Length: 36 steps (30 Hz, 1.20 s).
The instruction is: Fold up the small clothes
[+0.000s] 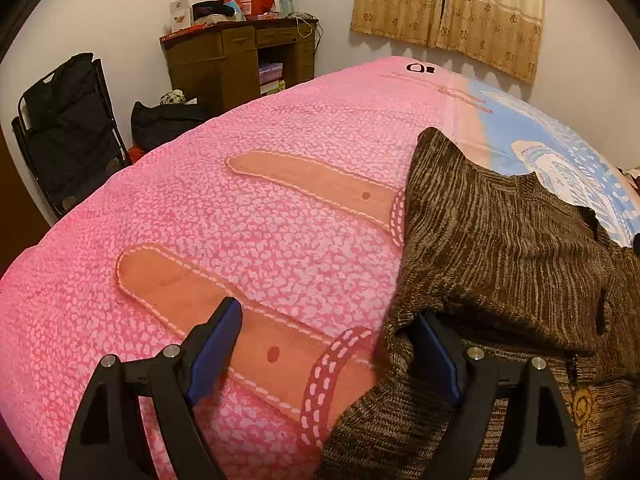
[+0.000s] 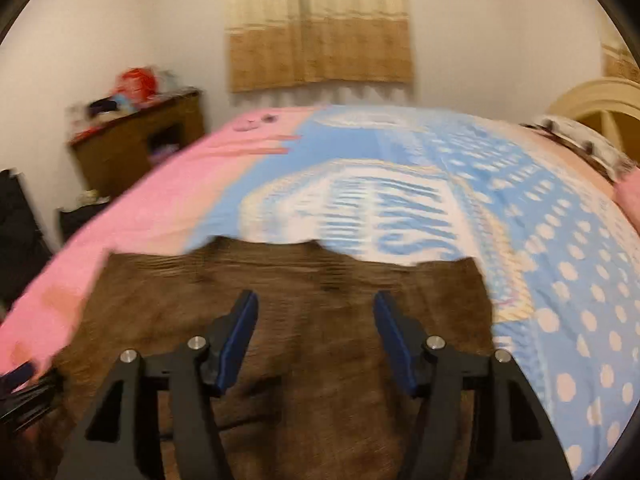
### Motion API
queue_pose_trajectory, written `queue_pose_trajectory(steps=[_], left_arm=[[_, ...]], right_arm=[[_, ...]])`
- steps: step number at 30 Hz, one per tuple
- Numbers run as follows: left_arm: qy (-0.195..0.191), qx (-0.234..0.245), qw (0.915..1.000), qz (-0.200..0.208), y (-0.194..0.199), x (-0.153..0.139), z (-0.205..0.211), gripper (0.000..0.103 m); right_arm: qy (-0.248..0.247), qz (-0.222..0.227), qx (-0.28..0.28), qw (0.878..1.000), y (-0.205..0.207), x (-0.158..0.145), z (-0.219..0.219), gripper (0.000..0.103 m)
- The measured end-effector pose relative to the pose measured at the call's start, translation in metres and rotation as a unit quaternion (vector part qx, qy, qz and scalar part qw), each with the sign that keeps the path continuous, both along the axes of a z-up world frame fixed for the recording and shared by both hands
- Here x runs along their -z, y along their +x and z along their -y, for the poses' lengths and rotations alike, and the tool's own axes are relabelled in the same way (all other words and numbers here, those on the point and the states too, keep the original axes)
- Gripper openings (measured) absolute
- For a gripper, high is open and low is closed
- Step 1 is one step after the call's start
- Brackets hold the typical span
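Your left gripper (image 1: 326,354) sits at the bottom of the left wrist view with its two blue-padded fingers (image 1: 214,354) spread wide apart. The left finger hangs over the pink speckled bedspread (image 1: 248,216); the right finger is tucked under a raised fold at the edge of the brown marled knit garment (image 1: 500,248), which fills the lower right of that frame. Nothing is pinched between the pads, and whether the right pad actually touches the knit you cannot tell from here.

The garment lies rumpled on the bed, its far corner reaching up toward the middle right of the frame, where the bedspread's pink gives way to a light blue and white printed section (image 1: 532,144).

In the right wrist view, which is blurred, your right gripper (image 2: 316,340) is at the bottom centre, fingers apart, with only the brown knit visible in the gap between them and no cloth clamped. The garment spreads across the lower middle of that frame, its ragged far edge meeting the blue polka-dot part of the cover.

Beyond the bed, a dark wooden desk (image 1: 240,64) piled with boxes stands in the upper left of the left wrist view, and beige patterned curtains (image 1: 448,12) hang at the upper right.
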<state>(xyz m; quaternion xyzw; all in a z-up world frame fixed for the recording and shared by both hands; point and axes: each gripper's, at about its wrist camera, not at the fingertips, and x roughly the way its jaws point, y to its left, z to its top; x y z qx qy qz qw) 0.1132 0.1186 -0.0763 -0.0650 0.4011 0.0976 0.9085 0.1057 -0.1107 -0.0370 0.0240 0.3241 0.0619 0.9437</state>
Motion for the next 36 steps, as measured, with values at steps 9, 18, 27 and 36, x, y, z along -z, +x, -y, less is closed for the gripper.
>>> queue_pose_trajectory(steps=[9, 18, 27, 36], left_arm=[[-0.010, 0.003, 0.9999, 0.003, -0.001, 0.000, -0.002, 0.084], [-0.014, 0.005, 0.9999, 0.004, -0.004, -0.001, -0.007, 0.085], [-0.005, 0.053, 0.9985, -0.015, -0.048, -0.014, -0.011, 0.085], [-0.029, 0.102, 0.9943, -0.002, -0.109, -0.026, -0.059, 0.085]], right_arm=[[-0.048, -0.105, -0.068, 0.991, 0.005, 0.044, -0.043, 0.017], [-0.002, -0.107, 0.059, 0.993, -0.085, 0.041, 0.081, 0.031], [0.013, -0.063, 0.094, 0.994, -0.093, 0.022, 0.077, 0.034], [0.024, -0.061, 0.104, 0.992, -0.155, 0.015, 0.094, 0.058]])
